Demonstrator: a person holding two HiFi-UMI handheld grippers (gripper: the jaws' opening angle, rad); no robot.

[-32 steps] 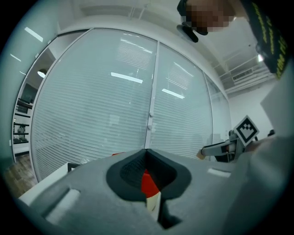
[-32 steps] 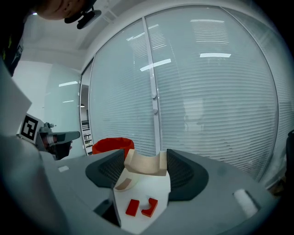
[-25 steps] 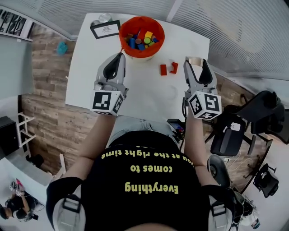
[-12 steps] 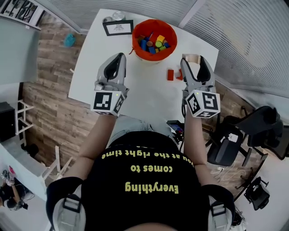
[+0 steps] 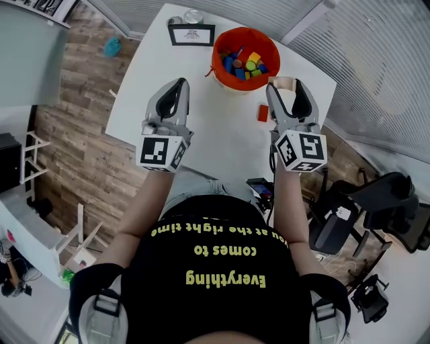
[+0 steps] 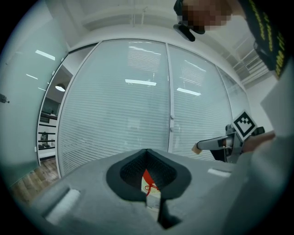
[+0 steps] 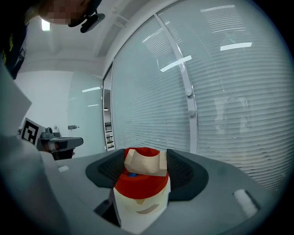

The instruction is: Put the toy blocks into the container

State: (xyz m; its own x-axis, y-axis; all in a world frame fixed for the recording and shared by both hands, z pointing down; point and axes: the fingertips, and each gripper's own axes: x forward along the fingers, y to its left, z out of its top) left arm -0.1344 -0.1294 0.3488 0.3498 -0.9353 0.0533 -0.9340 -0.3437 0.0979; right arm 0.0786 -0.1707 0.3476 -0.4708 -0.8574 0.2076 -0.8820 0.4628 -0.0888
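At the far side of the white table [image 5: 208, 138] stands an orange-red bucket [image 5: 243, 59] holding several coloured blocks. A red block [image 5: 263, 113] lies on the table just in front of it. My right gripper [image 5: 285, 87] is shut on a pale wooden block [image 5: 287, 82], held right of the red block and a little short of the bucket's rim. In the right gripper view the wooden block [image 7: 146, 161] sits between the jaws with the bucket [image 7: 140, 186] behind it. My left gripper [image 5: 177, 86] is shut and empty, left of the bucket.
A small framed card [image 5: 192, 34] and a round tin [image 5: 193, 15] stand at the table's back edge, left of the bucket. Office chairs [image 5: 376, 201] crowd the floor to the right. Wood flooring lies left of the table.
The right gripper, still holding the wooden block, has come closer to the bucket and now hides one of the two red blocks. The head view has shifted, and the left gripper has barely moved.
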